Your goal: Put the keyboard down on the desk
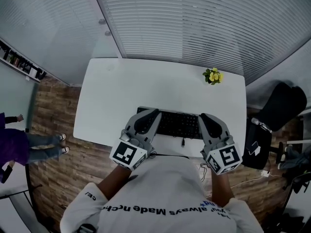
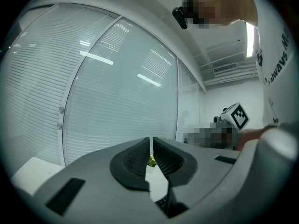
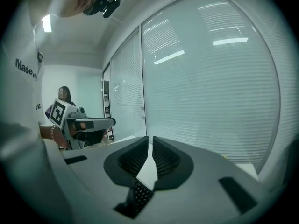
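the keyboard (image 1: 177, 123) lies along the near edge of the tabletop (image 1: 146, 79), about midway between its near corners, so the set-down looks done; the left hand-held gripper (image 1: 147, 116) and right hand-held gripper (image 1: 206, 118) hover over its two ends, each clenched on nothing; what remains is probably just drawing both clear. they cover the keyboard's ends in the head view, so whether it sits flat is hard to tell
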`<state>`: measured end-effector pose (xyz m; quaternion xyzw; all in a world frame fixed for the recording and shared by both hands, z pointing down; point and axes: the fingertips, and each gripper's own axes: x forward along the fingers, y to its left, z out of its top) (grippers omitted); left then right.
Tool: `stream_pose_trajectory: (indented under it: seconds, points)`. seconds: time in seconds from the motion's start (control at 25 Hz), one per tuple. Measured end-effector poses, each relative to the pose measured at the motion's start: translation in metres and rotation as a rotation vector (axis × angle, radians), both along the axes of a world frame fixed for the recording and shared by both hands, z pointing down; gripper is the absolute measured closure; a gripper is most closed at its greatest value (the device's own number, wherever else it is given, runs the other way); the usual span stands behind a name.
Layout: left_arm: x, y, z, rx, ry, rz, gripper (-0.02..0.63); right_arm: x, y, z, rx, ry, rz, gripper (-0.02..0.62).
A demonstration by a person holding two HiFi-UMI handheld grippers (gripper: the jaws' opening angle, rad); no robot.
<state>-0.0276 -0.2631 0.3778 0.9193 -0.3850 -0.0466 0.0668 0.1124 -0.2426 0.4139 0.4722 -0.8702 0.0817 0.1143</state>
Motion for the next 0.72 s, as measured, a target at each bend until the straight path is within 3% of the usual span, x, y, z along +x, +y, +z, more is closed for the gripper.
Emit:
stream_pose_trajectory:
  seconds: [0.72]
  points:
    - [-0.003,0.012,-0.045,0.116,0.037,0.006,0.578,-0.015,0.011,-0.045,0.077,-0.001,-0.03,0.588]
